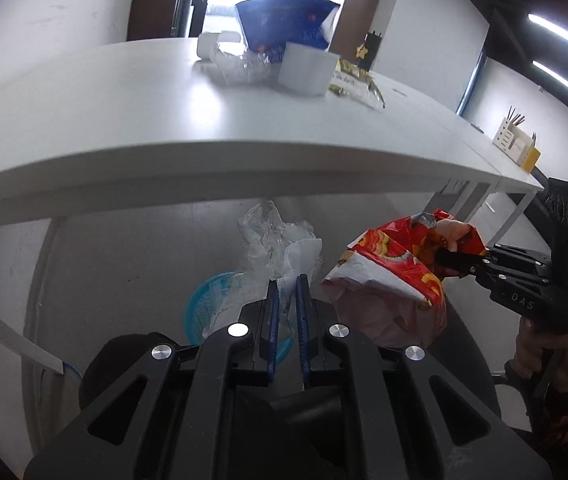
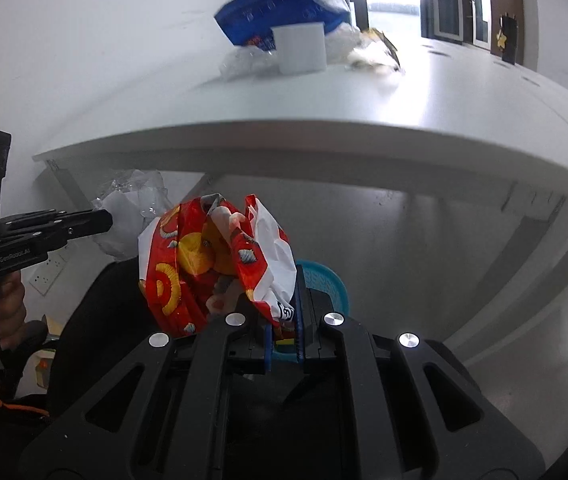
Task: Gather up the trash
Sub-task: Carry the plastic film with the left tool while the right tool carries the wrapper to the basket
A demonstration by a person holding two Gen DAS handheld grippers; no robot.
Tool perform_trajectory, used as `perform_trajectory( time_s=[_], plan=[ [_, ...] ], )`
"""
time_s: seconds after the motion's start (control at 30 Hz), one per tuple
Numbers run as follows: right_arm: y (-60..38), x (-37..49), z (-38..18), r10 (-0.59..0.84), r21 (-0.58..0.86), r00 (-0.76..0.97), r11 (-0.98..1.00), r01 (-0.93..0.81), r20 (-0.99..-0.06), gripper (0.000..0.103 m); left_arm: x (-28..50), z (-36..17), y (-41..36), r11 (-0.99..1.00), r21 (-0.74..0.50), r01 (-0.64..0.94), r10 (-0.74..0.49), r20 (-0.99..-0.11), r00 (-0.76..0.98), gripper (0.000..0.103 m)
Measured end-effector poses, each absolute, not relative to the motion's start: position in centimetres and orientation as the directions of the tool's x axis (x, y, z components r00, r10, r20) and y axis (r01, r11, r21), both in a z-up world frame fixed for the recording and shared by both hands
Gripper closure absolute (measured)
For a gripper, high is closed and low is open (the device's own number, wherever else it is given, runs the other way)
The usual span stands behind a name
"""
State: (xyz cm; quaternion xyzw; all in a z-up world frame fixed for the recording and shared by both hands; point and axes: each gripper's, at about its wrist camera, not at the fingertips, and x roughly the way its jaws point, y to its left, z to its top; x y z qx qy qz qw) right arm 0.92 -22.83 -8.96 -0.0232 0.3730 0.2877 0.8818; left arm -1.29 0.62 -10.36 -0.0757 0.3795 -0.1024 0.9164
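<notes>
Below the front edge of the white surface (image 1: 244,152), I hold two pieces of trash over the floor. My left gripper (image 1: 285,280) has its fingers clenched on a crumpled clear plastic wrapper (image 1: 276,240); my right gripper (image 2: 284,300) has its fingers clamped on the white edge of a red snack bag (image 2: 212,256), which hangs puffed and creased just beside the wrapper. In the left wrist view the right gripper (image 1: 449,258) reaches in from the side with the red snack bag (image 1: 395,276) pinched at its tip.

A blue basket (image 1: 212,304) sits on the floor under both loads, partly hidden behind them; in the right wrist view its rim (image 2: 327,280) shows just past the bag. This looks like the drop-off step: both pieces seem ready to go into the basket.

The next move, as I judge it, calls for bringing each load squarely over the basket's mouth and lowering before letting go, since the light wrapper could drift and the bag could catch the rim.

More trash waits on the surface: a blue bag (image 1: 284,20), a white cup (image 1: 309,68), clear plastic (image 1: 244,66) and a yellow wrapper (image 1: 355,84).
</notes>
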Motion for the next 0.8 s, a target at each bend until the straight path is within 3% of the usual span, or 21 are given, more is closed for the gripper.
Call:
perform_trajectory(
  time_s=[0.33, 0.5, 0.8],
  plan=[
    [-20.9, 3.0, -13.9, 0.418, 0.146, 0.508, 0.859, -0.491, -0.753, 0.096, 0.8, -15.7, 1.2, 0.97, -0.224, 0.091, -0.23, -0.74, 0.632, 0.096],
    [-20.4, 4.8, -16.1, 0.387, 0.154, 0.477, 0.877, -0.455, -0.789, 0.096, 2.4, -17.8, 2.2, 0.965, -0.262, 0.0, -0.213, -0.786, 0.58, 0.096],
    [-18.9, 6.2, -18.5, 0.363, 0.158, 0.451, 0.889, -0.429, -0.815, 0.096, 3.9, -20.3, 0.5, 0.962, -0.271, -0.025, -0.216, -0.815, 0.538, 0.096]
  ],
)
